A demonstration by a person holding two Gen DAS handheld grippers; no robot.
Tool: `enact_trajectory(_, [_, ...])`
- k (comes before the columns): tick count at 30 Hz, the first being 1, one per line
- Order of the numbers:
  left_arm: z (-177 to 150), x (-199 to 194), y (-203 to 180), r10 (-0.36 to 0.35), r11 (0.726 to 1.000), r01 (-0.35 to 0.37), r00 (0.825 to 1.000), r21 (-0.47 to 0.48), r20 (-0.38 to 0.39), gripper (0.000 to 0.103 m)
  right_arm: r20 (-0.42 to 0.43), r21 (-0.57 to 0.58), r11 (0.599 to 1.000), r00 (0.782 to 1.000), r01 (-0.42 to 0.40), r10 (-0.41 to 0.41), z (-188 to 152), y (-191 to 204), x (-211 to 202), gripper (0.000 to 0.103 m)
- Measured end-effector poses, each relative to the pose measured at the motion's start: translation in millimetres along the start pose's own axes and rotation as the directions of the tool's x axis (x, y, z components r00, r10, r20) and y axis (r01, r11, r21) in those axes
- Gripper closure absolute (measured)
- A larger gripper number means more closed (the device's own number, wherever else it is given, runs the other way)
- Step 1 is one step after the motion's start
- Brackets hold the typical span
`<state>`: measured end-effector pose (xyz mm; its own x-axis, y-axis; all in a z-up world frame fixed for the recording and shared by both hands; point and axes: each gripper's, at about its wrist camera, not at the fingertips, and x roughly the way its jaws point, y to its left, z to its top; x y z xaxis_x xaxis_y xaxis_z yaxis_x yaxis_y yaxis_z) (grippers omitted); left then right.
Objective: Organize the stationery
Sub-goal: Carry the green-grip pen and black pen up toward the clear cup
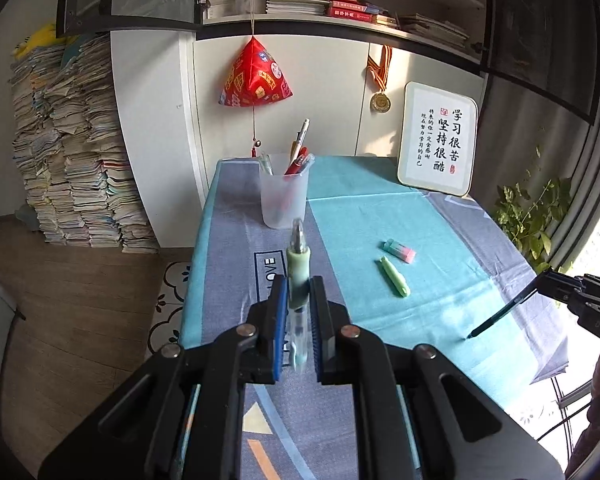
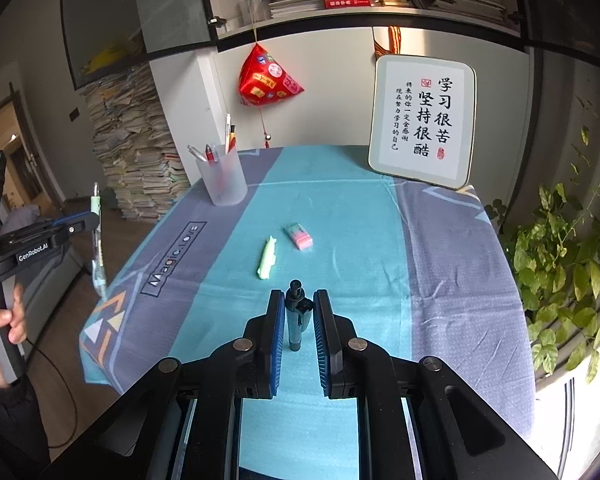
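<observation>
My left gripper (image 1: 299,292) is shut on a clear pen with a pale green grip (image 1: 298,264), held upright above the tablecloth; the same pen (image 2: 96,236) shows at the left edge of the right wrist view. My right gripper (image 2: 299,304) is shut on a dark teal pen (image 2: 296,312), which also shows as a dark pen (image 1: 500,316) slanting down at the right of the left wrist view. A frosted pen cup (image 1: 284,192) (image 2: 222,180) holding several pens stands at the table's far left. A green highlighter (image 1: 394,276) (image 2: 267,258) and a pink-and-teal eraser (image 1: 399,251) (image 2: 299,236) lie mid-table.
A framed calligraphy board (image 2: 422,120) leans at the back right of the table. A leafy plant (image 2: 560,264) stands off the right edge. Paper stacks (image 1: 72,152) rise on the floor to the left. A red ornament (image 1: 256,76) hangs from the shelf. A hand (image 2: 0,320) grips the left handle.
</observation>
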<state>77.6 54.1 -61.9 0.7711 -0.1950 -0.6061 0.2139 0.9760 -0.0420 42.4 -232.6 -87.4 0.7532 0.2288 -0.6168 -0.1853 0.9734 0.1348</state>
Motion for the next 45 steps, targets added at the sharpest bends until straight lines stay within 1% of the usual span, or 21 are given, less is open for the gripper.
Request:
enact_trajectory(5, [5,-7,0,-0.010,1.000,0.011,0.999,-0.014,0.031,0.094,0.034,-0.015,1.000,0.999,-0.005,0.006,11,6,-8,0.088])
enact_trajectory(9, [4,-8,-1,-0.009,1.000,0.009,0.999,-0.006,0.032,0.094,0.061,-0.029,1.000,0.998,-0.007,0.009,19,12,-14,0.088])
enact_trajectory(15, [2,-5,4,-0.017,1.000,0.017,1.000,-0.019,0.025,0.094,0.074,-0.047,0.999,0.997,-0.015,0.018,27,19,-17,0.088])
enact_trajectory(20, [9,-10,12,-0.013,0.999,0.015,0.999,-0.032,0.048,0.094,0.096,-0.071,0.997,0.995,-0.019,0.026,38,28,-19,0.088])
enact_trajectory(22, [12,-12,14,-0.011,0.999,0.013,0.998,-0.032,0.058,0.094,0.107,-0.081,0.996,0.993,-0.033,0.041,43,32,-20,0.088])
enact_trajectory(26, [23,-15,16,-0.017,1.000,0.019,0.997,-0.024,0.078,0.094,0.126,-0.101,0.994,0.990,-0.050,0.062,58,41,-21,0.088])
enact_trajectory(30, [35,-15,14,-0.025,1.000,0.026,0.995,-0.005,0.097,0.095,0.135,-0.110,0.990,0.985,-0.092,0.106,76,48,-17,0.088])
enact_trajectory(35, [56,-13,12,-0.071,0.997,0.071,0.990,-0.001,0.124,0.095,0.164,-0.130,0.983,0.976,-0.126,0.146,103,59,-12,0.088])
enact_trajectory(37, [66,-13,11,-0.068,0.998,0.069,0.988,0.001,0.139,0.095,0.168,-0.141,0.981,0.974,-0.131,0.154,112,64,-8,0.088])
enact_trajectory(42, [90,-12,13,-0.093,0.995,0.097,0.978,-0.015,0.188,0.095,0.175,-0.151,0.977,0.969,-0.148,0.174,128,70,-1,0.088])
enact_trajectory(45, [106,-9,13,-0.082,0.996,0.087,0.972,-0.011,0.222,0.095,0.182,-0.152,0.977,0.967,-0.150,0.176,134,71,2,0.088])
